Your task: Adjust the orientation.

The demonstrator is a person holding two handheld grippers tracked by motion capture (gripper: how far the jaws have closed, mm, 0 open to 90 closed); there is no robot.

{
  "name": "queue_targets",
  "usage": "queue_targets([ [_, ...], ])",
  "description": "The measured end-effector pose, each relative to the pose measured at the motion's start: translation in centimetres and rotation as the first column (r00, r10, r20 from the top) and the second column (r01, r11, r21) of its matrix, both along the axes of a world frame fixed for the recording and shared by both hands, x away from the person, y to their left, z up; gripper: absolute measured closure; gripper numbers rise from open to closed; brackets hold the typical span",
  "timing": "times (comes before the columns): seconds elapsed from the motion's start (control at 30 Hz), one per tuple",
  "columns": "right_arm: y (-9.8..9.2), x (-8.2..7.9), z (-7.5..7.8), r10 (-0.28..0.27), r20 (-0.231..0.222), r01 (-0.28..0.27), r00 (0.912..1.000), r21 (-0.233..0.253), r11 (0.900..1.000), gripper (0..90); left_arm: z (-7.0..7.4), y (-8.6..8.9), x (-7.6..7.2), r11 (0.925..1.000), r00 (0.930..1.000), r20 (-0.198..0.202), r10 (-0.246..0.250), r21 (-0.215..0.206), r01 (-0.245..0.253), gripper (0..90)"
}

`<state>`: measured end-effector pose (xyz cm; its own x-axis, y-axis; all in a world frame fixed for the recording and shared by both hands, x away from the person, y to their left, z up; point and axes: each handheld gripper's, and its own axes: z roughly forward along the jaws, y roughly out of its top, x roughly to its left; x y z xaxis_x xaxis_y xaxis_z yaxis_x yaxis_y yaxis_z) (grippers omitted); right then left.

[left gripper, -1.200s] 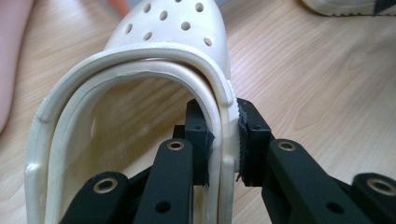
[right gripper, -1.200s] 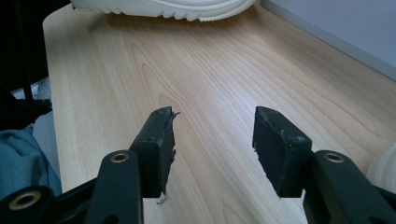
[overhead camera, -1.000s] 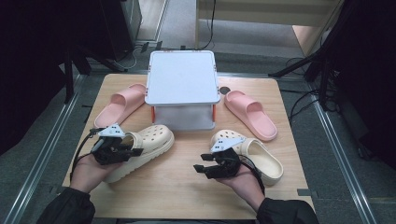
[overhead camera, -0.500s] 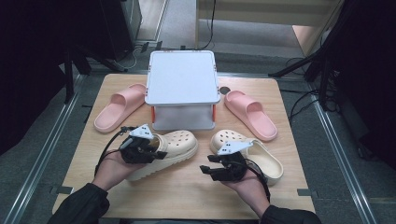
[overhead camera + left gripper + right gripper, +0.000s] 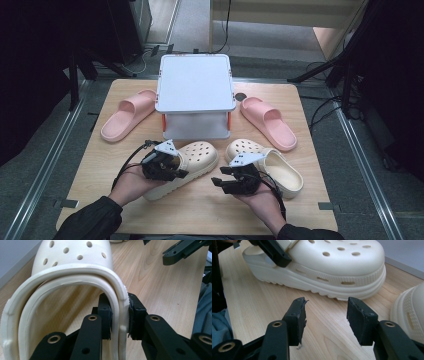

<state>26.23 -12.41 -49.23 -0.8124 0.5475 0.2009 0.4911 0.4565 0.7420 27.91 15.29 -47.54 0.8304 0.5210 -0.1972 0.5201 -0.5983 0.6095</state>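
Note:
Two cream clogs lie on the wooden table (image 5: 200,215) in front of a white box. My left gripper (image 5: 167,167) is shut on the side rim of the left clog (image 5: 192,162); in the left gripper view that left clog (image 5: 75,277) has its rim pinched between the pads, with my left gripper (image 5: 120,315) closed around it. My right gripper (image 5: 225,181) stands open between the clogs, just left of the right clog (image 5: 272,167). In the right gripper view my right gripper (image 5: 325,315) holds nothing, the left clog (image 5: 324,265) lies beyond it, and the right clog (image 5: 412,312) shows at the edge.
A white lidded box (image 5: 196,95) stands at the back middle. One pink slide (image 5: 127,114) lies left of it and another pink slide (image 5: 267,122) lies right of it. A small dark disc (image 5: 241,96) sits by the box. Metal rails run along both table sides.
My left gripper has carried the left clog rightward, toward the table's middle and closer to the right clog. The right gripper has stayed almost in place.

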Motion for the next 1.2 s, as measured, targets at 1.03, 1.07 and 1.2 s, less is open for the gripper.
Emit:
queue_targets([
  [1.03, 4.4, 1.7, -0.6, 0.018, -0.021, -0.017, 0.9996, 0.031, 0.999, 90.0, 0.6, 8.8, 2.5, 0.9847, 0.9854, -0.011, 0.17, -0.037, -0.17, 84.8],
  [1.07, 4.5, 1.7, -0.6, 0.017, -0.02, -0.016, 0.9997, 0.024, 1.0, 90.0, 0.4, 8.9, 2.5, 0.9852, 0.9856, -0.01, 0.169, -0.029, -0.169, 84.8],
  [1.2, 5.0, 1.7, -0.9, 0.025, -0.02, -0.025, 0.9995, 0.014, 1.0, 89.7, -0.3, 8.8, 2.8, 0.9861, 0.986, -0.008, 0.166, 0.003, -0.166, 84.8],
])
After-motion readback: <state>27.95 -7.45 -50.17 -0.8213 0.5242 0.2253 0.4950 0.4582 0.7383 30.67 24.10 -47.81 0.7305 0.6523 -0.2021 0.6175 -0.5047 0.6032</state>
